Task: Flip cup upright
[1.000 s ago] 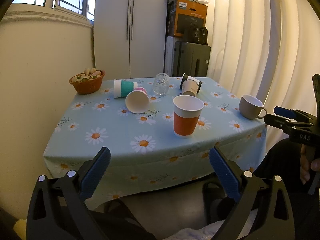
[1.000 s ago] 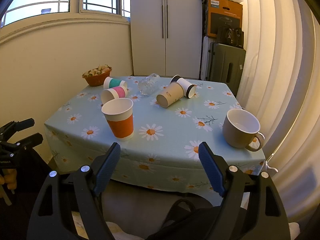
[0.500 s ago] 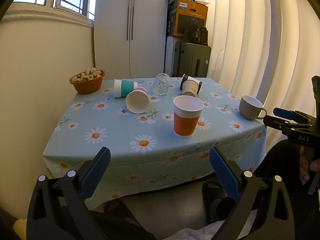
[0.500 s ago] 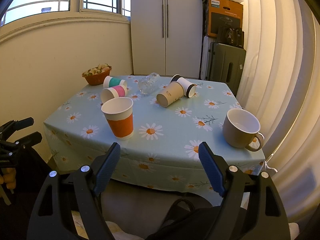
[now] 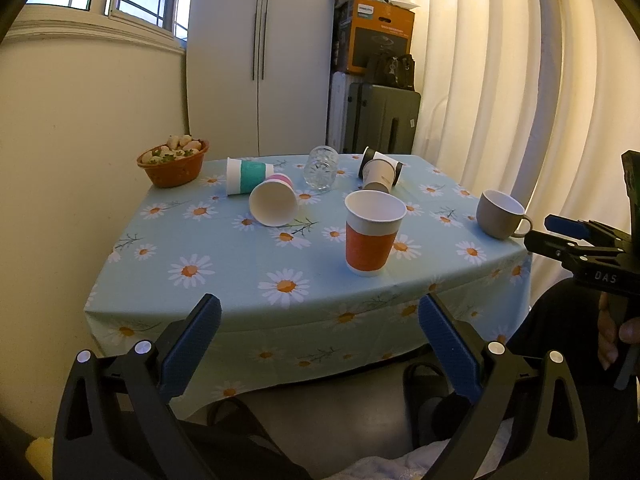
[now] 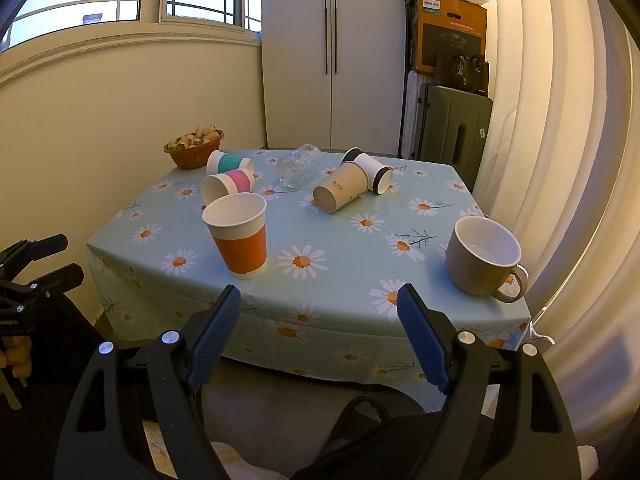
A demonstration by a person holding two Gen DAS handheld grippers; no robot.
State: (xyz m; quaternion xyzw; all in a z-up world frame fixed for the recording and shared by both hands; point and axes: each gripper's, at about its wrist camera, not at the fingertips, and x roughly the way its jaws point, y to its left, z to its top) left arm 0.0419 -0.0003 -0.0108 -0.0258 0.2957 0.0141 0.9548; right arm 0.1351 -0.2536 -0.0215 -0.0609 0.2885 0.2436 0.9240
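An orange-banded paper cup (image 5: 372, 234) (image 6: 239, 236) stands upright near the table's front. A grey mug (image 5: 500, 220) (image 6: 482, 256) stands upright at the right edge. On their sides lie a pink-banded cup (image 5: 274, 202) (image 6: 228, 184), a teal-banded cup (image 5: 248, 176) (image 6: 229, 162), a tan cup (image 5: 378, 176) (image 6: 340, 192), a black-and-white cup (image 6: 374, 172) and a clear glass (image 5: 320, 168) (image 6: 298, 164). My left gripper (image 5: 320, 340) and right gripper (image 6: 320, 334) are both open and empty, held in front of the table's front edge.
The table has a light blue daisy cloth (image 5: 224, 280) (image 6: 344, 240). An orange bowl of food (image 5: 174, 162) (image 6: 194, 148) sits at the back left. A wall stands left, curtains right, a wardrobe, suitcase and box behind.
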